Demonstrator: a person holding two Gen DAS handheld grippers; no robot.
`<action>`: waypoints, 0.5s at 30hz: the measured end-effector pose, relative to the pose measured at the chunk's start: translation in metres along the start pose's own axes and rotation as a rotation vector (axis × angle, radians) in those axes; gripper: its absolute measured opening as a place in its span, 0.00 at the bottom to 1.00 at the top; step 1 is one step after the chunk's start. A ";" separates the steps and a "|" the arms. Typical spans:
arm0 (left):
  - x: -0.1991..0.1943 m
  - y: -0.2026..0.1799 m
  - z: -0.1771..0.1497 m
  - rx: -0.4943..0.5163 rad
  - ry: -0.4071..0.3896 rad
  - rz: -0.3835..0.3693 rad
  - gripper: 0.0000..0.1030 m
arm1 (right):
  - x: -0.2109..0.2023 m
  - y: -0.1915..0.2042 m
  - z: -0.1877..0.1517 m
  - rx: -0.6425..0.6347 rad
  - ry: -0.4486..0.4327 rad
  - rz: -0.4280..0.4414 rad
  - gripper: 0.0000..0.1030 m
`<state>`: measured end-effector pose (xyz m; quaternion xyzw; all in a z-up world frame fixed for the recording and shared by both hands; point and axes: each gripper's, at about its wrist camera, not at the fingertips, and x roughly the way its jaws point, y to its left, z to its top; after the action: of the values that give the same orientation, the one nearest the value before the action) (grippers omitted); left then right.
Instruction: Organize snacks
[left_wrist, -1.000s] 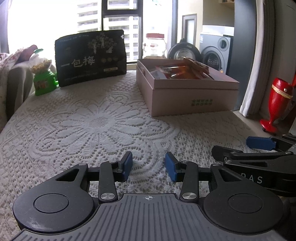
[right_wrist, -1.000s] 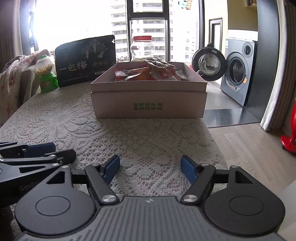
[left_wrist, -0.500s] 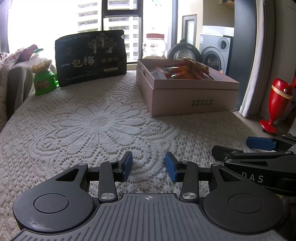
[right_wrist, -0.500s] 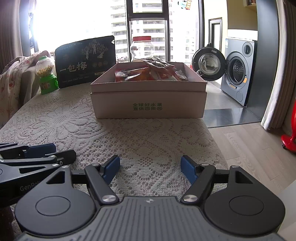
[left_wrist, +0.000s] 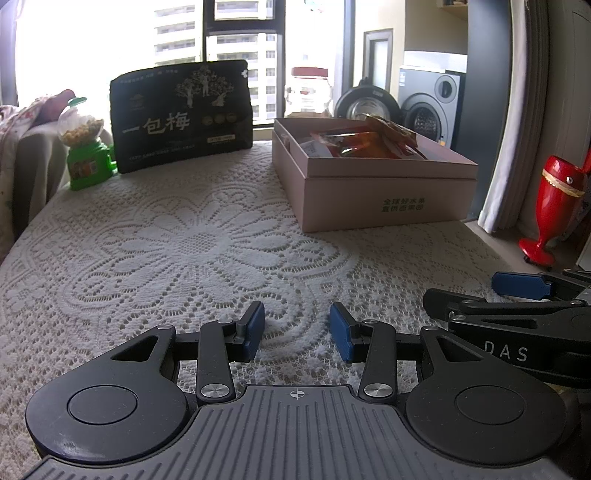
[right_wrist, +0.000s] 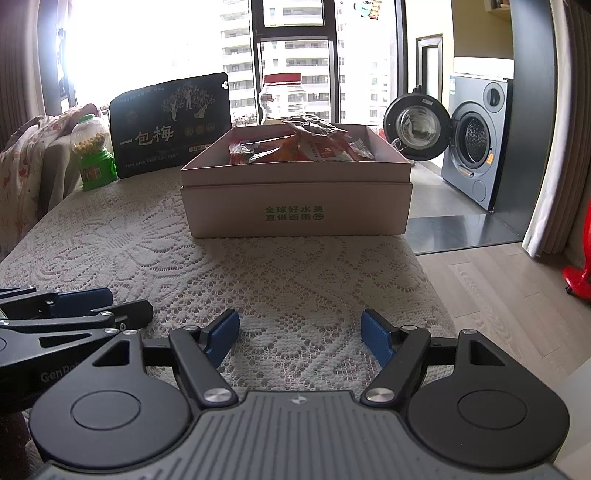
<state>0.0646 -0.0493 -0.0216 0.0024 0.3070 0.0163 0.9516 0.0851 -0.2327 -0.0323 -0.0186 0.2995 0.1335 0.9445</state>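
A pink cardboard box (left_wrist: 384, 199) (right_wrist: 295, 210) stands on the lace-covered table and holds several orange and red snack packets (left_wrist: 365, 142) (right_wrist: 295, 147). A big black snack bag (left_wrist: 181, 114) (right_wrist: 171, 125) stands upright at the back, with a green candy dispenser (left_wrist: 86, 147) (right_wrist: 92, 155) to its left. My left gripper (left_wrist: 297, 328) is open and empty, low over the near table. My right gripper (right_wrist: 299, 336) is open and empty, facing the box from a distance. Each gripper shows at the other view's edge.
A clear jar with a red lid (right_wrist: 282, 96) stands behind the box. The table's right edge drops to a wooden floor (right_wrist: 498, 295). A washing machine with an open door (right_wrist: 469, 147) and a red vase-shaped object (left_wrist: 554, 206) are to the right. Cloth is draped at the left (right_wrist: 26, 166).
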 end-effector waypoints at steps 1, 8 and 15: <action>0.000 -0.001 0.000 0.000 0.000 0.000 0.43 | 0.000 0.000 0.000 0.000 0.000 0.000 0.71; 0.000 0.000 0.000 0.001 0.000 0.000 0.43 | 0.000 0.000 0.000 0.002 -0.001 0.001 0.71; 0.000 0.000 0.000 0.001 -0.001 0.000 0.43 | 0.000 0.000 0.000 0.003 -0.001 0.002 0.71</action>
<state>0.0646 -0.0495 -0.0218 0.0029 0.3068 0.0164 0.9516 0.0853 -0.2326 -0.0323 -0.0167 0.2993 0.1339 0.9446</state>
